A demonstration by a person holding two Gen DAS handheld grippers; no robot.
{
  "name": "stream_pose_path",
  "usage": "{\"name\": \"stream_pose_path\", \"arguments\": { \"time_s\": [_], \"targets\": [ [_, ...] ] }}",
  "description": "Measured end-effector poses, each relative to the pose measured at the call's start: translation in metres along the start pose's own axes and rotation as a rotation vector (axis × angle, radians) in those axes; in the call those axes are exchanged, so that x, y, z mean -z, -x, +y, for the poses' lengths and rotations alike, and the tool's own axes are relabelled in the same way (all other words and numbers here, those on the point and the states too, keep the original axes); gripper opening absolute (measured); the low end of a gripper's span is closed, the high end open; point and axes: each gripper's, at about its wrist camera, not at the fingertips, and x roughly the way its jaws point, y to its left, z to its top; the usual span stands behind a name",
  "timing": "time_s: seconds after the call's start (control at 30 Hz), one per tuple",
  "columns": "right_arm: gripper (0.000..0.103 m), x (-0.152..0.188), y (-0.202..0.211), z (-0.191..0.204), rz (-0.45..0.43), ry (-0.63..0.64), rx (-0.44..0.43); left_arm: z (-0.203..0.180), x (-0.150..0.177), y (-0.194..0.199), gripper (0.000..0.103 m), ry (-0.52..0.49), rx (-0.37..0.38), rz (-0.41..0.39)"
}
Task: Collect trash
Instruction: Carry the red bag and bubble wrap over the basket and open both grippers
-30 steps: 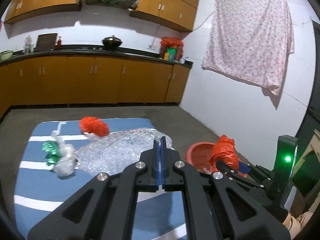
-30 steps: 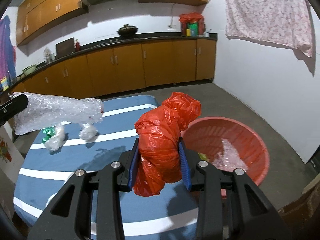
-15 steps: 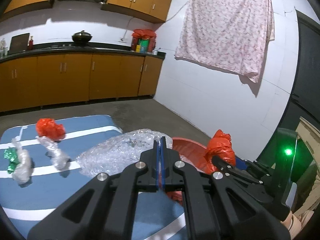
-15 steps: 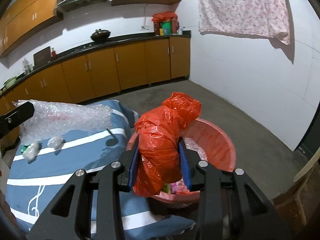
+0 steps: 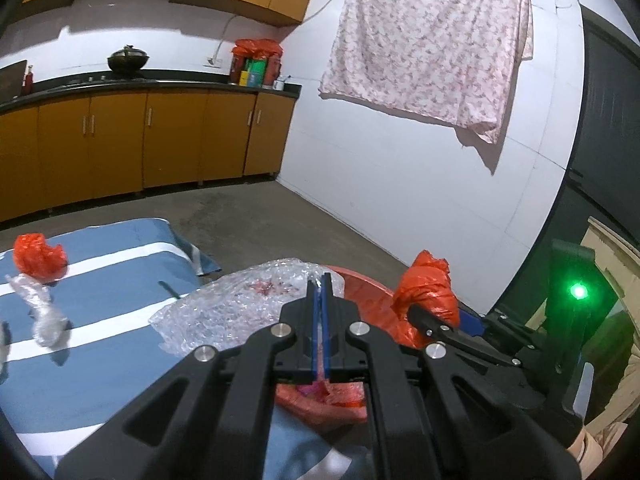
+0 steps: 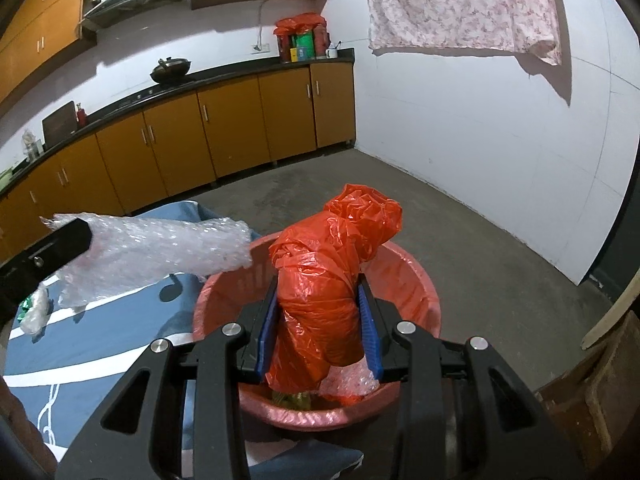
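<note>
wooden cabinets, white wall, concrete floor

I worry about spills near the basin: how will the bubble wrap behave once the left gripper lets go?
The bubble wrap sags from the shut left gripper, so it is probably floppy and light. It may drift or catch on the red basin rim instead of dropping straight in.

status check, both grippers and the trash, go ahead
Left gripper shut on bubble wrap. Right gripper shut on red bag, over red basin. Nothing in the way.
</note>
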Motion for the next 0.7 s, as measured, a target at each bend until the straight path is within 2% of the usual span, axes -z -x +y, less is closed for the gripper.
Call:
{"name": "stream_pose_path", "arguments": {
  "time_s": [0.17, 0.33, 0.37, 0.47, 0.5, 0.63, 0.7],
  "targets": [
    [0.037, -0.005, -0.008, -0.006, -0.01, -0.019, 0.003, -0.005, -0.001, -0.029, 0.003, 0.0, 0.03, 0.012],
    [0.037, -0.008, -0.018, -0.014, -0.013, -0.054, -0.047, -0.005, 0.007, -0.053, 0.004, 0.007, 0.049, 0.052],
    [0.038, -0.008, -0.022, -0.014, -0.007, -0.059, -0.062, -0.002, 0.01, -0.057, 0.006, 0.014, 0.048, 0.067],
    [0.045, -0.003, -0.029, -0.017, 0.014, -0.068, -0.087, 0.009, 0.019, -0.065, 0.037, 0.038, 0.041, 0.109],
    [0.047, -0.002, -0.03, -0.017, 0.018, -0.069, -0.087, 0.013, 0.021, -0.065, 0.041, 0.044, 0.034, 0.113],
    [0.06, 0.008, -0.029, -0.022, 0.028, -0.092, -0.088, 0.031, 0.03, -0.061, 0.046, 0.054, -0.008, 0.132],
    [0.061, 0.009, -0.026, -0.025, 0.029, -0.101, -0.081, 0.04, 0.032, -0.056, 0.05, 0.058, -0.038, 0.13]
  ]
}}
